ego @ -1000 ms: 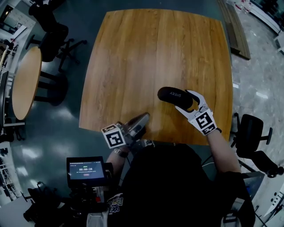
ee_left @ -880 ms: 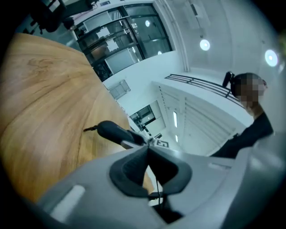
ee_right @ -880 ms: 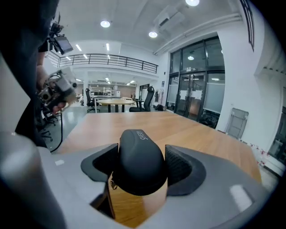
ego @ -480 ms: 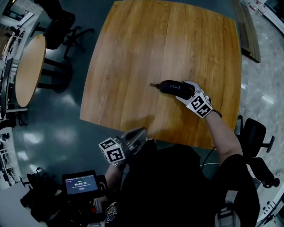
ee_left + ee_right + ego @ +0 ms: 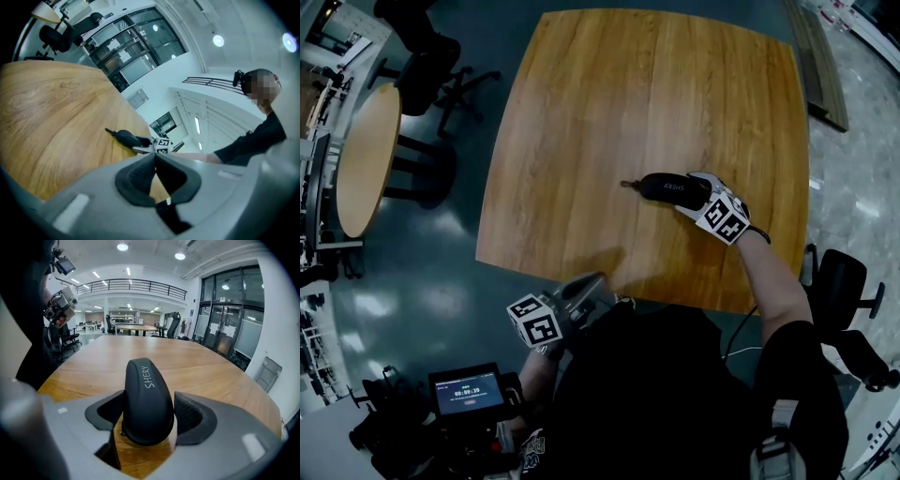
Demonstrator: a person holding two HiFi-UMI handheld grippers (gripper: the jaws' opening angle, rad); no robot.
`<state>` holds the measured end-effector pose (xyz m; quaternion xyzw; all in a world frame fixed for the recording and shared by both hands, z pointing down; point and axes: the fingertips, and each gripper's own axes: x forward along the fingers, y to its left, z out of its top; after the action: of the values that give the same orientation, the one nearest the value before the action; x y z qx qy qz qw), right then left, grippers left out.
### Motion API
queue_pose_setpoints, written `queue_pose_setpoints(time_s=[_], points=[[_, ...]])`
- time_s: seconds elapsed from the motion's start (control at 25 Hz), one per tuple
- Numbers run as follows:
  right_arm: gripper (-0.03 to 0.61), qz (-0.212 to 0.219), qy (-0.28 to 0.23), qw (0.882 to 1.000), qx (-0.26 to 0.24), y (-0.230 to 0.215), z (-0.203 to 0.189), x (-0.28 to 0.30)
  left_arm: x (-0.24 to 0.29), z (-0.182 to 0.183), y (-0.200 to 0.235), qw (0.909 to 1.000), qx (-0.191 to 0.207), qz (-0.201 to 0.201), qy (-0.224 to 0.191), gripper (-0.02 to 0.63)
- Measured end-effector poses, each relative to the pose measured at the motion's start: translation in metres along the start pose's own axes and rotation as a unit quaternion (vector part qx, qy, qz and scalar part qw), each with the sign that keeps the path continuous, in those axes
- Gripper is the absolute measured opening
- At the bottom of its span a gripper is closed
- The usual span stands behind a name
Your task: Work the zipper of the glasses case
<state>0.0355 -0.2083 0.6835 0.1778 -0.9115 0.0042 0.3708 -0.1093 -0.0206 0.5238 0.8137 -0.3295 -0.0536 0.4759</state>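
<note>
Teal floor surrounds the wooden bench [image 5: 656,94], with a round side table [image 5: 366,159] off at the left. At the bench's near edge sits the left tool [image 5: 600,283], its jaws pressed fully together with nothing between them. It points across the wood toward the case and is well apart from it.

Further right, the black glasses case [image 5: 673,190] now lies flat on the bench. A second ago it was held up off the wood; since then it has been brought down and set level. Its zipper pull [image 5: 626,184] sticks out from the left end, on the side facing the left tool.

At the case's right end, the right tool [image 5: 698,192] is clamped on it, one pad against each side of the rounded shell, with the case running away from the jaws along the bench.

The case looks to be placed and steadied, so the zipper work itself is probably not yet begun. The left tool would have to open and cross the bench to take the pull.
</note>
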Motion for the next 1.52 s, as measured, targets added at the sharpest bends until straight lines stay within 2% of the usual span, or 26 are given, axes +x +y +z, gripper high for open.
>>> queue_pose_setpoints(time_s=[0.16, 0.24, 0.28, 0.32, 0.36, 0.48, 0.64, 0.72, 0.84, 0.96, 1.0, 1.16, 1.32, 1.52], points=[[0.342, -0.022, -0.03, 0.999, -0.007, 0.003, 0.013, -0.029, 0.007, -0.001, -0.008, 0.9998, 0.013, -0.012, 0.012, -0.002], [0.309, -0.053, -0.075, 0.996, 0.018, 0.009, 0.034, -0.059, 0.008, -0.001, -0.01, 0.9993, 0.021, -0.026, 0.017, -0.002], [0.246, -0.074, -0.106, 0.99, 0.047, 0.011, 0.048, -0.075, 0.008, 0.001, -0.009, 0.9989, 0.027, -0.032, 0.02, -0.002], [0.101, -0.096, -0.138, 0.982, 0.085, 0.013, 0.06, -0.092, 0.009, 0.005, -0.01, 0.9985, 0.03, -0.038, 0.024, -0.002], [0.006, -0.114, -0.17, 0.971, 0.126, 0.018, 0.071, -0.109, 0.011, 0.008, -0.011, 0.9982, 0.032, -0.043, 0.028, -0.002], [0.005, -0.148, -0.247, 0.932, 0.218, 0.053, 0.096, -0.157, 0.022, 0.007, -0.024, 0.996, 0.045, -0.07, 0.032, -0.002], [0.005, -0.18, -0.28, 0.888, 0.318, 0.095, 0.13, -0.178, 0.03, 0.019, -0.023, 0.9919, 0.076, -0.095, 0.039, -0.002], [0.005, -0.186, -0.288, 0.876, 0.34, 0.112, 0.143, -0.184, 0.035, 0.018, -0.02, 0.9904, 0.082, -0.1, 0.048, -0.002], [0.005, -0.193, -0.294, 0.87, 0.345, 0.134, 0.151, -0.194, 0.039, 0.004, -0.032, 0.9864, 0.09, -0.116, 0.074, -0.002], [0.005, -0.185, -0.309, 0.854, 0.377, 0.152, 0.151, -0.206, 0.04, -0.013, -0.052, 0.9795, 0.113, -0.135, 0.096, -0.002], [0.006, -0.181, -0.311, 0.852, 0.379, 0.157, 0.151, -0.209, 0.039, -0.017, -0.059, 0.9774, 0.12, -0.142, 0.1, -0.002], [0.005, -0.166, -0.314, 0.862, 0.362, 0.175, 0.147, -0.22, 0.036, -0.035, -0.081, 0.9716, 0.146, -0.153, 0.107, -0.002], [0.005, -0.14, -0.304, 0.874, 0.351, 0.204, 0.14, -0.236, 0.026, -0.064, -0.104, 0.9742, 0.15, -0.137, 0.097, -0.002], [0.006, -0.125, -0.303, 0.88, 0.343, 0.25, 0.12, -0.269, 0.014, -0.123, -0.133, 0.9775, 0.142, -0.123, 0.096, -0.002]])
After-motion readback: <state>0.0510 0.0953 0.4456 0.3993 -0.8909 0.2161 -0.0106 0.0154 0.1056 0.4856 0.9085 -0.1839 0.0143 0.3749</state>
